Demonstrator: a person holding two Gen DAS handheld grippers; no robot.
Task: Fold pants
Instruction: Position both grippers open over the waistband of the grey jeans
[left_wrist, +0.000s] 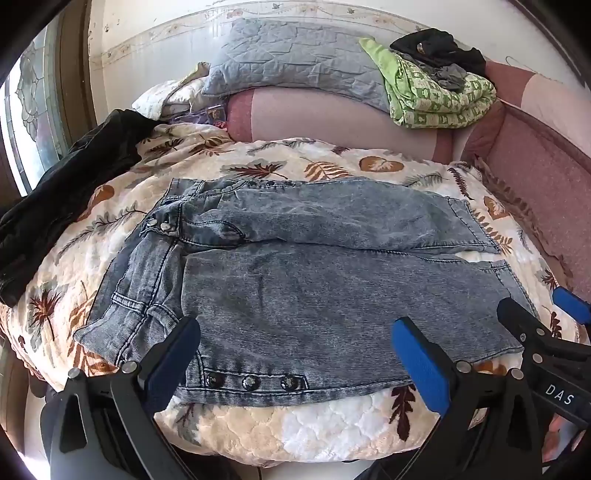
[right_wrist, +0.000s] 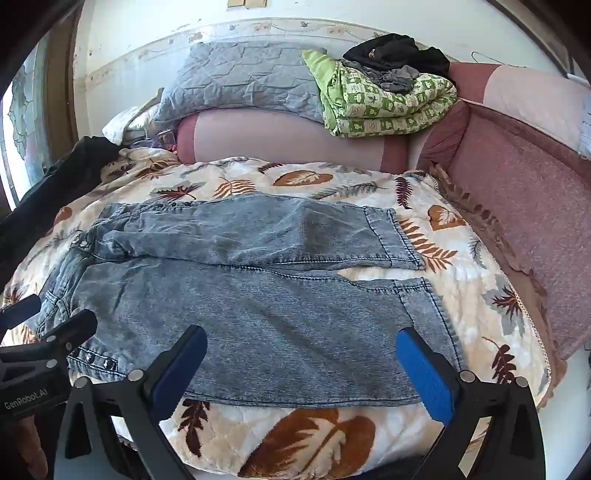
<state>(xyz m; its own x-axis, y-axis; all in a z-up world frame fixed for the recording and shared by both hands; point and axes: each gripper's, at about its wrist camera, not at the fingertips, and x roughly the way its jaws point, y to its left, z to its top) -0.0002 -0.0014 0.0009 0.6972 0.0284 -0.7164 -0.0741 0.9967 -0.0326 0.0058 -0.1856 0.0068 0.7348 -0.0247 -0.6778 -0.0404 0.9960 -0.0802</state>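
Grey-blue denim pants (left_wrist: 306, 266) lie spread flat and unfolded on a leaf-print quilt (left_wrist: 303, 424), legs side by side, as the left gripper (left_wrist: 295, 354) and right gripper (right_wrist: 301, 369) hover spread wide over the near edge, every fold yet to be made.

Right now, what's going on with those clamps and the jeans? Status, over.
Both grippers, left and right, open, holding nothing. Jeans spread flat on leaf-print quilt, unfolded. Nothing in the way.
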